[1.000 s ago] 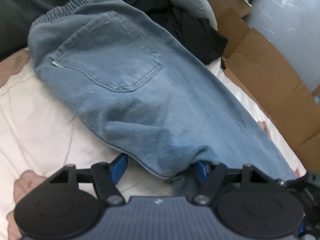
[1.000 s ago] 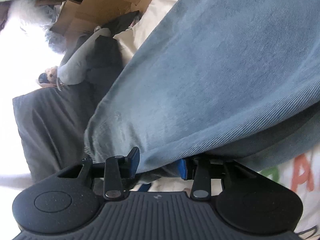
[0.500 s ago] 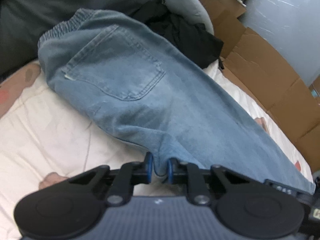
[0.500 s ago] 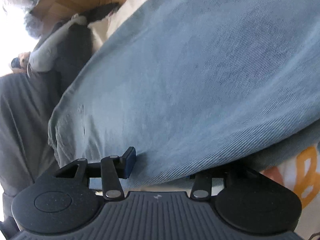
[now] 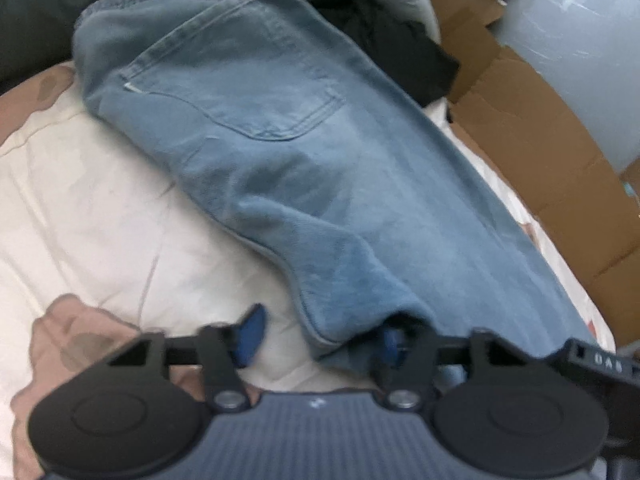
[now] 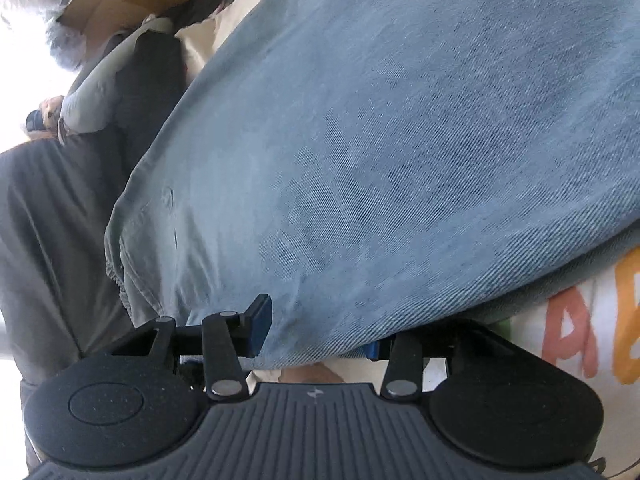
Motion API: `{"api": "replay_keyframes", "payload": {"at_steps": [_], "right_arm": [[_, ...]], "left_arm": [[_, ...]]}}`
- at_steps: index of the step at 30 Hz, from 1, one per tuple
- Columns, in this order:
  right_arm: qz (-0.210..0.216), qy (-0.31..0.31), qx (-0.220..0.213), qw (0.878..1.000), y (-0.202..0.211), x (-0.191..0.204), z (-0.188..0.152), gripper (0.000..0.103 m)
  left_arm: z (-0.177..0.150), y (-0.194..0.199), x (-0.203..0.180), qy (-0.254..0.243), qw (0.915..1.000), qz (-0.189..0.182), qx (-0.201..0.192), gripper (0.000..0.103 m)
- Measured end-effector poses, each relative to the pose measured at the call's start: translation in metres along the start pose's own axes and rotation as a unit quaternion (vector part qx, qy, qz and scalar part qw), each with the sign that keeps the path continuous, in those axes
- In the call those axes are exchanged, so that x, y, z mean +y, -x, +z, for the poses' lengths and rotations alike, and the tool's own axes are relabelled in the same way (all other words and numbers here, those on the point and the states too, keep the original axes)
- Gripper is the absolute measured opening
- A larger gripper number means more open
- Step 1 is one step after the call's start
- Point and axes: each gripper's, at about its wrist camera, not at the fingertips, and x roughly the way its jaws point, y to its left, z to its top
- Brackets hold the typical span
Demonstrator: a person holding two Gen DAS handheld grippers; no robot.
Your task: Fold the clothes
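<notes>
The blue jeans [image 5: 304,152] lie folded lengthwise on a cream bedsheet [image 5: 88,216], waistband at the upper left of the left wrist view, legs running to the lower right. The left tool [image 5: 320,334] is opening, its jaws wide apart; the jeans' fold edge sits between them, loose. The right tool [image 6: 316,330] has denim between its spread jaws; whether it grips I cannot tell. Cardboard [image 5: 532,128] lies at the right.
</notes>
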Motion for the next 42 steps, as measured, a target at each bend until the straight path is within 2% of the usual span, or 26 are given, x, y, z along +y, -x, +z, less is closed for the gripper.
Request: {"api": "replay_keyframes", "payload": {"at_steps": [7,13,24,26,31,37,42], "right_arm": [[-0.007,-0.008,-0.025,1.000,0.012,-0.005,0.004,0.049],[-0.021,-0.012,-0.046,0.999,0.027,-0.015,0.014,0.047],[-0.051,0.020,-0.034,0.998,0.070,-0.036,0.012,0.047],[-0.062,0.031,-0.029,0.997,0.081,-0.038,0.010,0.048],[-0.072,0.059,-0.024,0.995,0.108,-0.043,0.004,0.048],[-0.089,0.100,-0.044,0.990,0.128,-0.040,0.004,0.048],[-0.111,0.125,-0.061,0.984,0.125,-0.033,0.018,0.048]], "left_arm": [[-0.002,0.010,0.006,-0.036,0.9989,0.020,0.024,0.013],[-0.004,0.020,0.003,-0.068,0.9966,0.038,0.025,0.013],[-0.007,0.023,0.009,-0.067,0.9954,0.053,0.045,0.012],[-0.010,0.027,0.012,-0.069,0.9942,0.061,0.055,0.001],[-0.013,0.051,0.027,-0.058,0.9942,0.063,0.064,0.004],[0.006,0.064,0.020,-0.064,0.9959,0.053,0.035,0.013],[0.016,0.055,0.000,-0.078,0.9963,0.030,0.018,0.014]]}}
